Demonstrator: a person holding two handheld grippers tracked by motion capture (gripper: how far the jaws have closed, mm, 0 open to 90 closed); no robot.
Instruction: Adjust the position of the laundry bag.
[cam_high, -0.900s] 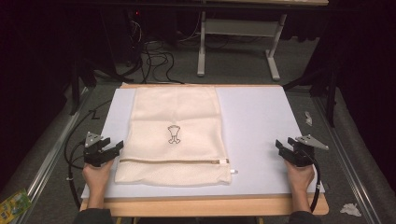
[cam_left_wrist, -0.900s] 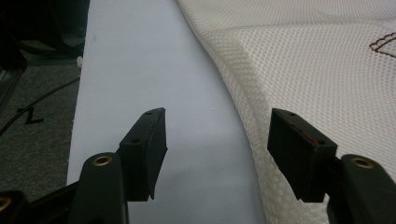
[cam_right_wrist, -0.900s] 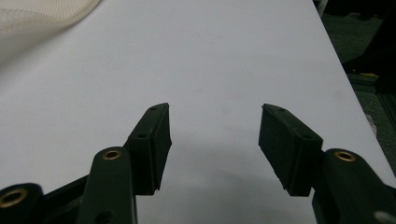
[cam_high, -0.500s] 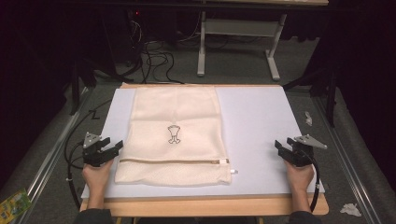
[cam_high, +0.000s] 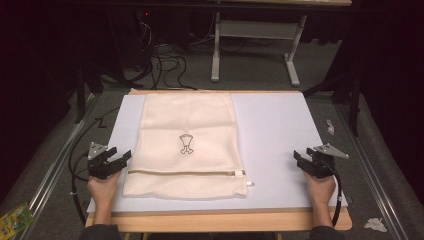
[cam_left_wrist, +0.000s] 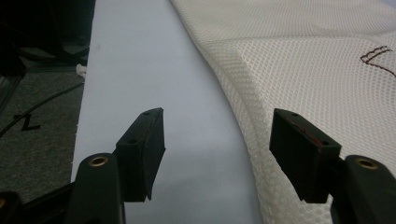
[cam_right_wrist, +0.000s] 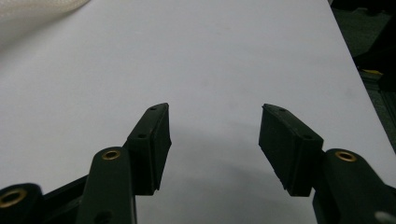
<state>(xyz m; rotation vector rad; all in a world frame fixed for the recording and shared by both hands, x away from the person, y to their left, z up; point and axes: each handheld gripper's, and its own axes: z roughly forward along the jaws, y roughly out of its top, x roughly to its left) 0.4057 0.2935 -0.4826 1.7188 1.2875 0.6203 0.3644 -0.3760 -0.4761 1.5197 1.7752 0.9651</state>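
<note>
Fingers of the left gripper stand wide apart with nothing between them, one pad over the bare white table surface and the other over the left edge of the cream mesh bag; the left gripper view shows the bag's netted weave and seam passing just under that right-hand pad. Fingers of the right gripper are likewise spread and empty, hovering over bare white surface near the table's right edge, well apart from the bag. Seen from the high view, the mesh bag lies flat on the left half of the table, reaching from the far edge almost to the near edge, with a small dark emblem at its middle and a zipper band running left to right across its near end, ending in a small white pull at the right. Each gripper is held by a hand entering from the near side, with a dark cable trailing from the right one.
</note>
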